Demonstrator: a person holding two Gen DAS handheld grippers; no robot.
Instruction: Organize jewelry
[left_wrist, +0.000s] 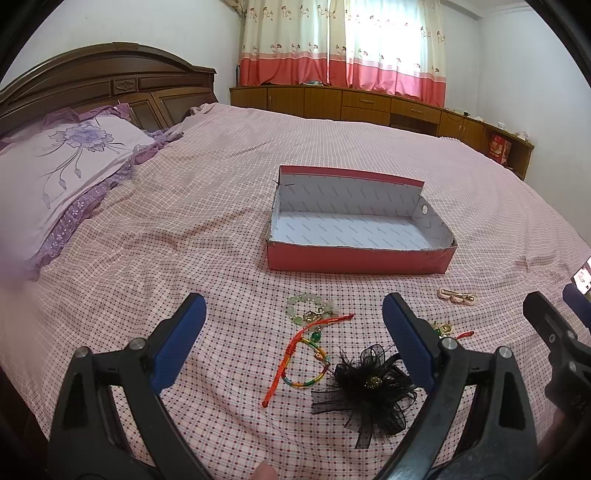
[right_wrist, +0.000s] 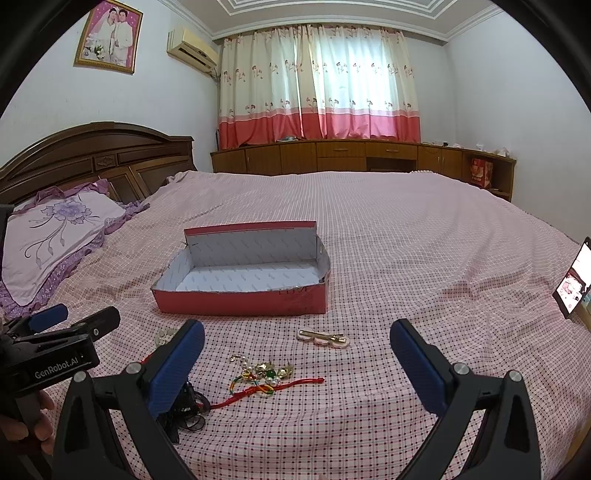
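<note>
Left gripper (left_wrist: 293, 321) fingers spread wide, released, nothing between the pads, hovering over the bed (left_wrist: 184, 229). In the gap between its fingers lie the green bead bracelet (left_wrist: 308, 306), just nearer that the red cord bracelet (left_wrist: 295, 354) with a rainbow loop, and nearest the black feather hair flower (left_wrist: 369, 387), which sits close to the right finger (left_wrist: 406, 343). A second charm bracelet (left_wrist: 445, 329) peeks out just right of that finger.

Right gripper (right_wrist: 297, 354) fingers also wide apart, released, holding nothing. Between them: the charm bracelet with pearls and a green stone (right_wrist: 266, 373) on a red cord, and further out the gold hair clip (right_wrist: 323, 338). The black flower (right_wrist: 184, 410) is partly hidden behind its left finger (right_wrist: 173, 365). None of the pieces touch any finger as far as visible.

Beyond the jewelry, the open red shoebox (right_wrist: 240, 304), white inside, flap up at the far side. Purple pillow (right_wrist: 55, 240) far left by the headboard; a phone (right_wrist: 574, 282) stands at the right edge.
</note>
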